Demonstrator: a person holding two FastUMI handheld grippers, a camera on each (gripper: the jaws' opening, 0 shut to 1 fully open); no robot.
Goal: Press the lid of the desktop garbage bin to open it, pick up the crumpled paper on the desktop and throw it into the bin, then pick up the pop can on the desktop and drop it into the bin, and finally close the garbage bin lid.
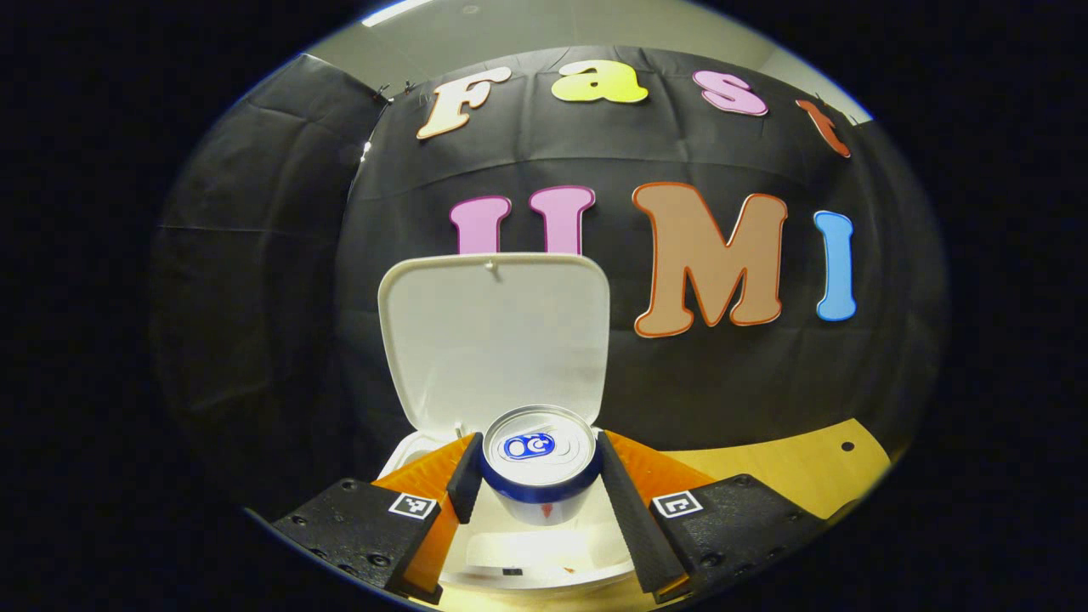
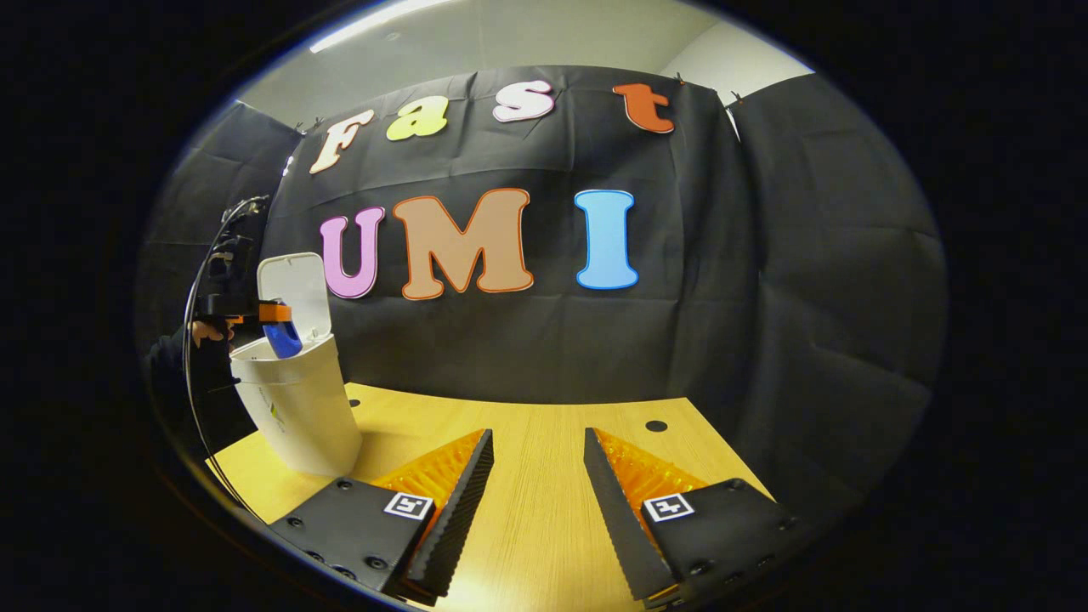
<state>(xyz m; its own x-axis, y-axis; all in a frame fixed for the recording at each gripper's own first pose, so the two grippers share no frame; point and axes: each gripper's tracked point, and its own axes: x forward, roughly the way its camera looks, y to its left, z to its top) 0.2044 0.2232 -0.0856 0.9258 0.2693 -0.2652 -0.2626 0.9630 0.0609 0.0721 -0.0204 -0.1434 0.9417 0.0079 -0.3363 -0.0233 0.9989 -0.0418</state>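
Left gripper view: left gripper (image 1: pixel 539 476) pinching pop can (image 1: pixel 541 459) above bin (image 1: pixel 544 557), lid (image 1: pixel 493 340) raised behind. Right gripper (image 2: pixel 534 476) spread over table (image 2: pixel 535 518).

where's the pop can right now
The pop can is clamped upright between the left gripper fingers, right above the open bin with its lid raised behind. In the right gripper view it sits at the bin's mouth, far left.

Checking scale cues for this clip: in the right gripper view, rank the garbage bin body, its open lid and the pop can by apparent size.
1. Garbage bin body, largest.
2. Open lid, clearly smaller.
3. Pop can, smallest, though partly hidden by the bin rim and the left gripper holding it.
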